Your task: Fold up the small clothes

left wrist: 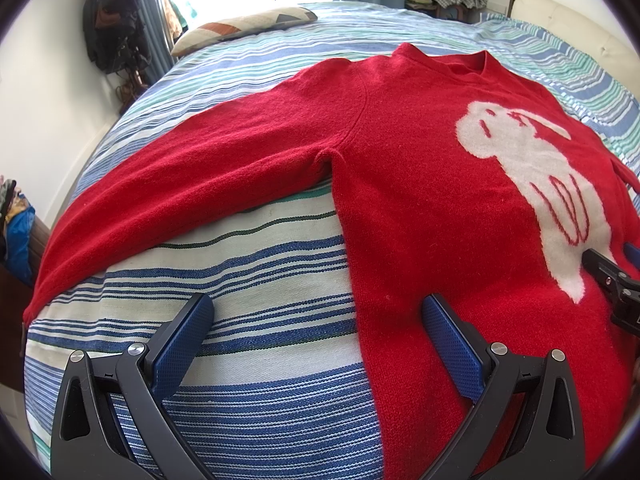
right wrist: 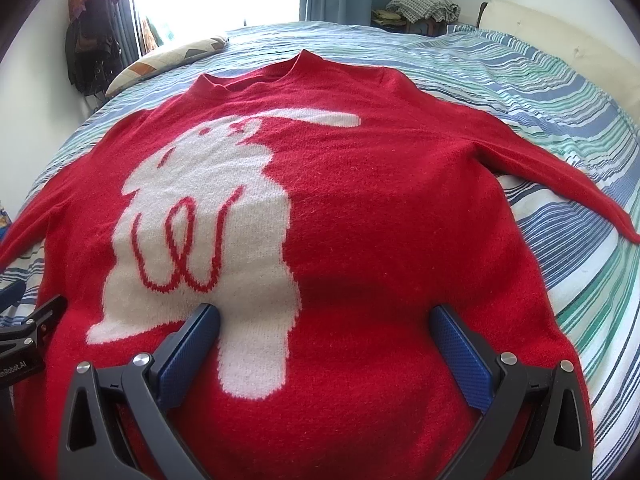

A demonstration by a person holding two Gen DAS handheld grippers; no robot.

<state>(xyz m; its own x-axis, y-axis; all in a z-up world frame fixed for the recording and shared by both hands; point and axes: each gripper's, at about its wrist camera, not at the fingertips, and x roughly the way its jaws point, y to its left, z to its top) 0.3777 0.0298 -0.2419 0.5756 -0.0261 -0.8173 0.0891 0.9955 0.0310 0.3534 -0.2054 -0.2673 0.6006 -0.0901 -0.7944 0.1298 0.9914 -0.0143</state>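
With both tools spread apart over the flat red sweater [right wrist: 360, 208], you haven't started folding; pinch a sleeve [left wrist: 180, 168] next.

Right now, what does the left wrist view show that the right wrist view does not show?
Only the left wrist view shows the sweater's whole left sleeve lying spread on the striped blue and white bedcover, under the open left claw.

Only the right wrist view shows the other sleeve stretched out, and the open right claw over the hem.

Both show the red knitted sweater lying flat with its white figure, and the patterned pillow.
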